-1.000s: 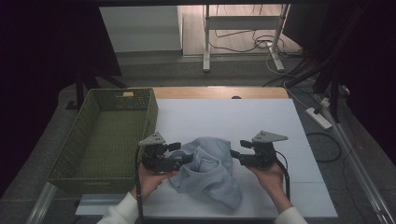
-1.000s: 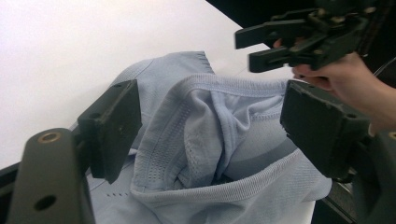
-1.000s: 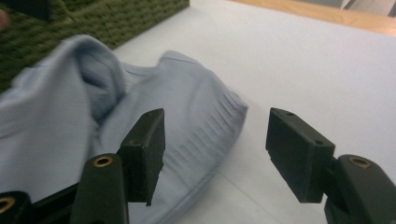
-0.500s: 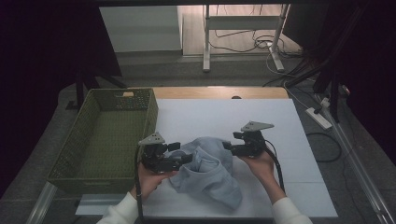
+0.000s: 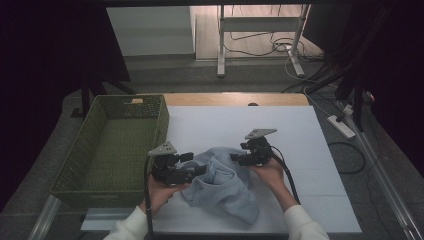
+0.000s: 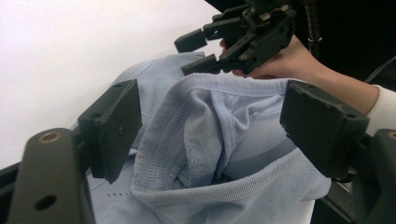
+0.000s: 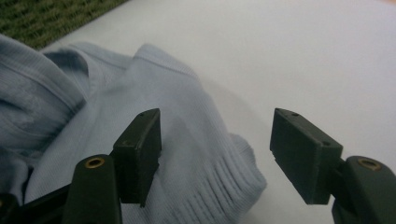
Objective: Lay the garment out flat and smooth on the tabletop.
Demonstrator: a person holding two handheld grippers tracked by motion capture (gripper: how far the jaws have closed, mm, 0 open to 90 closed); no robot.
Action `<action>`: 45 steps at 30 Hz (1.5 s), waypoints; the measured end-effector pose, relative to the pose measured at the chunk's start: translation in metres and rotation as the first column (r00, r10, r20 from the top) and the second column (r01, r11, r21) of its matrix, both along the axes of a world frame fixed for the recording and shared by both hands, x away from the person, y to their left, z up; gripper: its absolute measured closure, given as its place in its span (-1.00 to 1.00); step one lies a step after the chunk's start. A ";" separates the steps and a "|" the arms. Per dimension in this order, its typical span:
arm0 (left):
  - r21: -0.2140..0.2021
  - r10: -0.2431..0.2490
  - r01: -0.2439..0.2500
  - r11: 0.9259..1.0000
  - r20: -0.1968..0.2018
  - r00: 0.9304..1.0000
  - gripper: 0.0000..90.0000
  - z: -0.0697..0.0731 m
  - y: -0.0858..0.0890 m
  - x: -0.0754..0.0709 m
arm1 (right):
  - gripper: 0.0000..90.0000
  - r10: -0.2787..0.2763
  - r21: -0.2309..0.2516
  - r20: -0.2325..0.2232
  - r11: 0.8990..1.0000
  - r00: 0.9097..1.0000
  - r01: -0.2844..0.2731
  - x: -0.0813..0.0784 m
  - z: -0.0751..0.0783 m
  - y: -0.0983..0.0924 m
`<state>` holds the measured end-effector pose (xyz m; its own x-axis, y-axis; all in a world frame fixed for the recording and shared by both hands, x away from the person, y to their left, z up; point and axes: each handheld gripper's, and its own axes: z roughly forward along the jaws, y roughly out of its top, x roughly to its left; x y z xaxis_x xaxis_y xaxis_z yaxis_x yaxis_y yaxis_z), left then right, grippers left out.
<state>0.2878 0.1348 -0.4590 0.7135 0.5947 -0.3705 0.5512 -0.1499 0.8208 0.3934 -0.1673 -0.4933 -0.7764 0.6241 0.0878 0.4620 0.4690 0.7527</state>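
A light blue knitted garment (image 5: 225,187) lies crumpled on the white table cover (image 5: 225,120). My left gripper (image 5: 200,169) rests at its left edge, jaws open. In the left gripper view a raised ribbed fold of the garment (image 6: 210,130) stands between those jaws (image 6: 212,100), and the pads do not visibly squeeze it. My right gripper (image 5: 235,156) hovers open at the garment's far right edge and also appears beyond the fold (image 6: 191,55). In the right gripper view its jaws (image 7: 215,116) straddle the ribbed end of the garment (image 7: 187,116), one jaw over fabric and the other over bare cover.
A green woven basket (image 5: 75,165) stands along the table's left side, and its corner appears in the right gripper view (image 7: 46,18). Beyond the far table edge are metal desk legs (image 5: 220,45), cables and a power strip (image 5: 342,125) on the floor at the right.
My right gripper has moved left and a little farther away, from beside the garment to over its far right edge. The left gripper and the garment stay as they were.
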 end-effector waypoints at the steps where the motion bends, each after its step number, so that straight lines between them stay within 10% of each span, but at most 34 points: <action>1: -0.001 -0.002 0.002 1.000 -0.001 1.000 -0.52 0.000 0.000 0.000 | -0.22 -0.002 -0.006 -0.010 1.000 1.000 0.002 0.001 -0.002 0.000; 24: -0.005 0.007 -0.006 1.000 0.010 1.000 -0.51 0.001 0.001 -0.001 | 0.59 0.035 -0.127 -0.059 0.991 0.998 -0.042 -0.003 -0.016 0.007; 45: 0.005 -0.005 0.005 1.000 0.002 1.000 -0.51 -0.001 -0.001 0.000 | 0.67 0.022 -0.129 0.015 0.991 1.000 -0.020 -0.010 0.000 0.000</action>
